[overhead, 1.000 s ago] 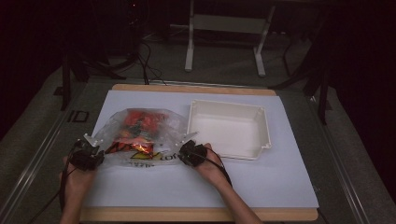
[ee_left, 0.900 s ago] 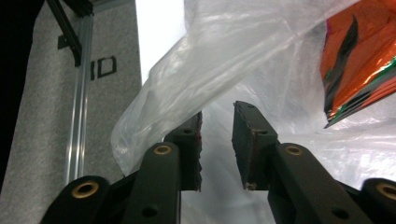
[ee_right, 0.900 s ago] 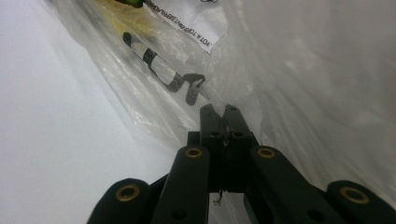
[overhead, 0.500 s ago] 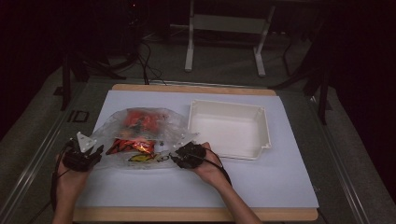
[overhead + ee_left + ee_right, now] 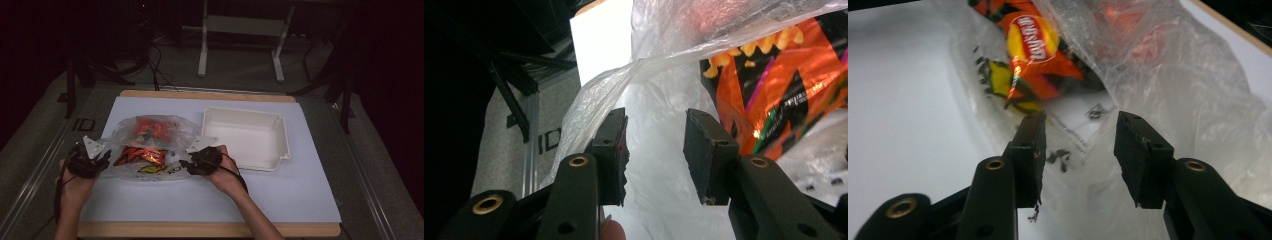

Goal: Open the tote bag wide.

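The clear plastic bag point(image 5: 150, 147), holding an orange snack packet point(image 5: 142, 156) and red items toward its far end, is lying on the white sheet point(image 5: 300, 200) covering the bench, just to the left of the white tray point(image 5: 245, 137). The left tongs point(image 5: 102, 161) are sitting at the bag's left edge with jaws that have just been opening and are now standing spread, a strand of bag film running between them without being pinched. The right tongs point(image 5: 186, 164) are sitting at the bag's right near corner, jaws likewise just opened and spread, with the film lying loose between them.
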The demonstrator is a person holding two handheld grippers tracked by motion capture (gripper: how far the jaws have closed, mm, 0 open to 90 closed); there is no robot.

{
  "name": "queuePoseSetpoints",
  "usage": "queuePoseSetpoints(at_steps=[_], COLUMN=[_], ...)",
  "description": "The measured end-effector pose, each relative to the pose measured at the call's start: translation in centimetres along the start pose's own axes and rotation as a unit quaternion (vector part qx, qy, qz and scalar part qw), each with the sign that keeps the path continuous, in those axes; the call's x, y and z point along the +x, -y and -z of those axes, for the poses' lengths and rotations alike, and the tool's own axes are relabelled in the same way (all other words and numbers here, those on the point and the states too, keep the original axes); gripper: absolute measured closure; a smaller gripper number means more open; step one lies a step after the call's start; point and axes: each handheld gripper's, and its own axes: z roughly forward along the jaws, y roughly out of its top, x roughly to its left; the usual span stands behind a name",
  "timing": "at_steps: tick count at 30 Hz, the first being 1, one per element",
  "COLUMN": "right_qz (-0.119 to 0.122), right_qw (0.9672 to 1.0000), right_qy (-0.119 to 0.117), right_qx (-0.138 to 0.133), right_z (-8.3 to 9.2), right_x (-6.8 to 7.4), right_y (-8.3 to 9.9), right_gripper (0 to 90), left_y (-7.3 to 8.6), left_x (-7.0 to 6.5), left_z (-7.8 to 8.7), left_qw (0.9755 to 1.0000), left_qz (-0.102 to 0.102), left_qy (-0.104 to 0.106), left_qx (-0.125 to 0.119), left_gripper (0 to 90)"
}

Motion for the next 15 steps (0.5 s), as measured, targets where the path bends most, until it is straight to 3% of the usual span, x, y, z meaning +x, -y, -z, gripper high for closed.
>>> queuePoseSetpoints(at_steps=[8, 15], right_qz=[-0.006, -0.018], right_qw=[0.9992, 0.9952], right_qy=[0.039, 0.093], right_qx=[0.012, 0.026], right_z=[-1.7, -2.8], right_x=[-1.4, -3.2], right_y=[-1.2, -2.5], right_gripper=[55.4, 56.3], left_y=[-2.1, -3.4], left_x=[0.7, 1.2], left_z=[-2.0, -4.1], left_qw=[0.9998, 0.9991], left_qz=[-0.01, -0.006], left_qy=[-0.011, -0.027], left_qx=[0.012, 0.031], left_gripper=[60.4, 61.2])
